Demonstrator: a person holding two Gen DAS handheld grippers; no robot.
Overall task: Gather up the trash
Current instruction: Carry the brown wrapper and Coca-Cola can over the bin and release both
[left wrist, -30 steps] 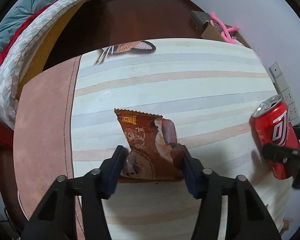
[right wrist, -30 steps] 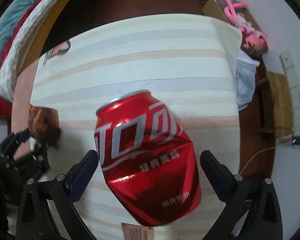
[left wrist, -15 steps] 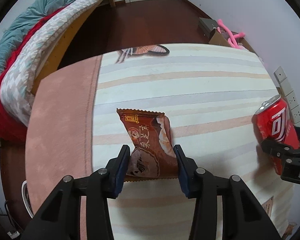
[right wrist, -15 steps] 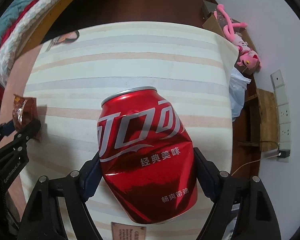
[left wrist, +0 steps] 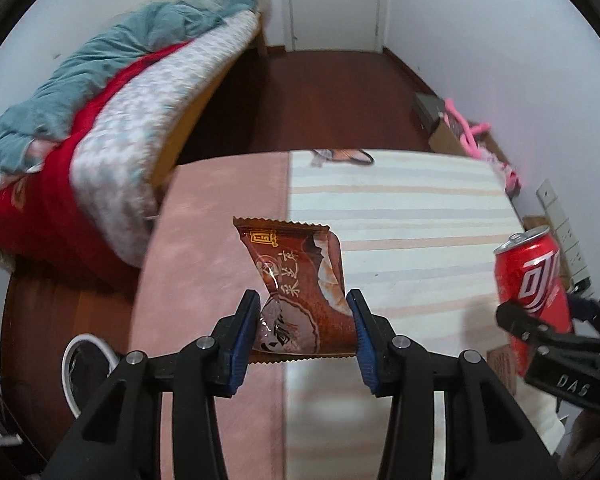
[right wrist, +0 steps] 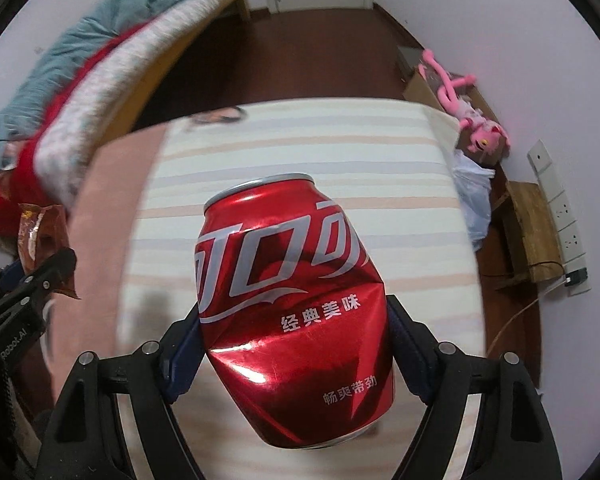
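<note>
My left gripper (left wrist: 303,332) is shut on a brown snack wrapper (left wrist: 300,280) and holds it above the table, over the seam between the pink mat and the striped cloth. My right gripper (right wrist: 294,344) is shut on a dented red cola can (right wrist: 292,300), lifted off the striped cloth. The can also shows at the right of the left wrist view (left wrist: 534,292). The wrapper shows at the left edge of the right wrist view (right wrist: 44,236).
The table has a striped cloth (left wrist: 400,220) and a pink mat (left wrist: 204,260). A bed with blankets (left wrist: 100,120) stands to the left. A white-rimmed bin (left wrist: 82,372) sits on the floor at lower left. A pink plush toy (right wrist: 476,120) and a white plastic bag (right wrist: 476,200) lie right of the table.
Both grippers closed on their items and lifted them off the table. The left gripper with the wrapper moved left toward the pink mat; the views tilted up.
</note>
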